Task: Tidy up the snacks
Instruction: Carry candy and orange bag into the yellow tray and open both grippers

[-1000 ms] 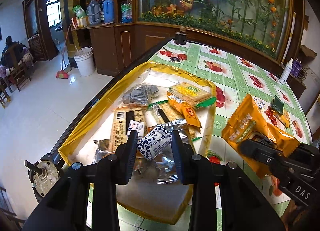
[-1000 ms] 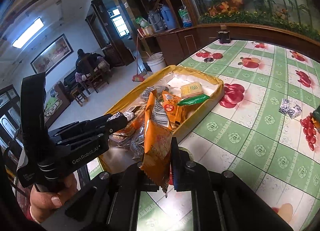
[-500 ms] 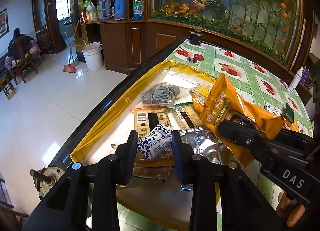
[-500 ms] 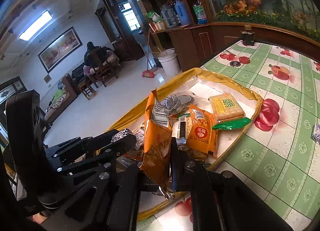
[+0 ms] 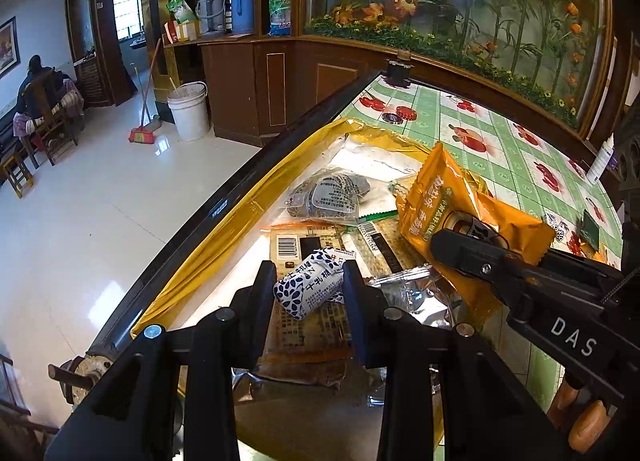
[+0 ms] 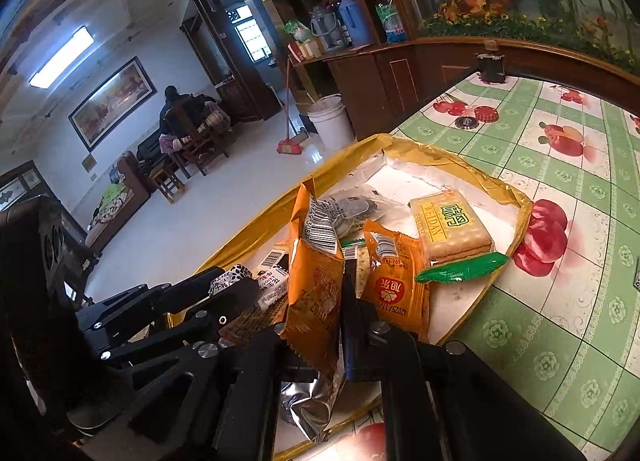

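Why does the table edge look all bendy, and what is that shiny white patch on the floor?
Left wrist view: the fisheye lens bows the straight table edge; window light glares off the glossy floor. Right wrist view: the same bending curves the tablecloth squares; the ceiling lamp is washed out white.

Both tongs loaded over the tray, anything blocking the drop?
Nothing visible blocks it. Left tongs hold the blue-patterned candy, right tongs the orange packet; only snacks already in the yellow tray lie beneath.

Glossy white floor [image 5: 80, 221], dark wood cabinets [image 5: 256, 89], ceiling light [image 6: 62, 57].
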`<state>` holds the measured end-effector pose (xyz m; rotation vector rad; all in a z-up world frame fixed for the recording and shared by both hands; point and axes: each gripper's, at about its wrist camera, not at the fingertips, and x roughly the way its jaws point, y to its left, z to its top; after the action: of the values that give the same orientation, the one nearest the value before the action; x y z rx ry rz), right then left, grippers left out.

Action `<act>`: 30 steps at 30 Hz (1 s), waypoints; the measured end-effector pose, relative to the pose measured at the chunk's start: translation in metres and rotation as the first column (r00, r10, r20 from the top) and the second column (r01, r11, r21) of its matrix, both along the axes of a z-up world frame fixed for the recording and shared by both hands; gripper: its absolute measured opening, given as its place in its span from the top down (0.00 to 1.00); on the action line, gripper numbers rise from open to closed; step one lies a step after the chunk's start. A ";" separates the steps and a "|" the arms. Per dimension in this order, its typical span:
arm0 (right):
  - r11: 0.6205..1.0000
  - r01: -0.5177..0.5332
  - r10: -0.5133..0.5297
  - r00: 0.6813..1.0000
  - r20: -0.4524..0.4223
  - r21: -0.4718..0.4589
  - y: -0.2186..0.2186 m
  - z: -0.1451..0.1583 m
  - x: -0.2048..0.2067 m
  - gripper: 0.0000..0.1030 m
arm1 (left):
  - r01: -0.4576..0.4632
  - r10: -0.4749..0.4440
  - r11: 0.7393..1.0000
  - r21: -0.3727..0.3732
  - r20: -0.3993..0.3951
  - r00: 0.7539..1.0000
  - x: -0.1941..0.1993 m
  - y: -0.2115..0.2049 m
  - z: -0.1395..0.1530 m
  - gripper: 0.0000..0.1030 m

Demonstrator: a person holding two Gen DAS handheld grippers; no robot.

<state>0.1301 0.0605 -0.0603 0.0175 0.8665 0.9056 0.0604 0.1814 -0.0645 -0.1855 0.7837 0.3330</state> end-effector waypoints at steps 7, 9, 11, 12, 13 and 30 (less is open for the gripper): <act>0.999 0.030 -0.031 0.999 -0.021 -0.017 0.003 -0.005 0.012 0.52 | -0.047 0.048 0.999 0.021 -0.041 0.998 0.007 0.001 -0.002 0.32; 0.999 0.050 -0.050 0.999 -0.005 -0.007 -0.002 -0.003 0.011 0.39 | -0.061 0.062 0.998 0.031 -0.026 0.998 0.003 0.002 0.000 0.18; 0.998 0.067 -0.067 0.998 0.002 0.001 -0.011 0.000 0.011 0.39 | -0.060 0.060 0.998 0.019 -0.011 0.998 -0.001 0.003 0.004 0.18; 0.997 0.073 -0.073 0.997 0.005 0.008 -0.015 0.001 0.011 0.39 | -0.061 0.061 0.998 0.017 -0.006 0.998 -0.002 0.003 0.006 0.18; 0.996 0.084 -0.084 0.996 0.010 0.012 -0.021 0.003 0.011 0.39 | -0.060 0.060 0.998 0.020 0.000 0.998 -0.004 0.001 0.008 0.18; 0.941 0.334 -0.335 0.942 0.017 0.052 -0.167 0.010 0.005 0.38 | 0.037 -0.039 0.998 0.053 0.033 0.999 0.000 -0.056 0.029 0.18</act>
<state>0.1351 -0.1061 -0.0499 0.1898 0.7884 0.6052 0.0607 0.1255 -0.0359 -0.1267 0.7434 0.3135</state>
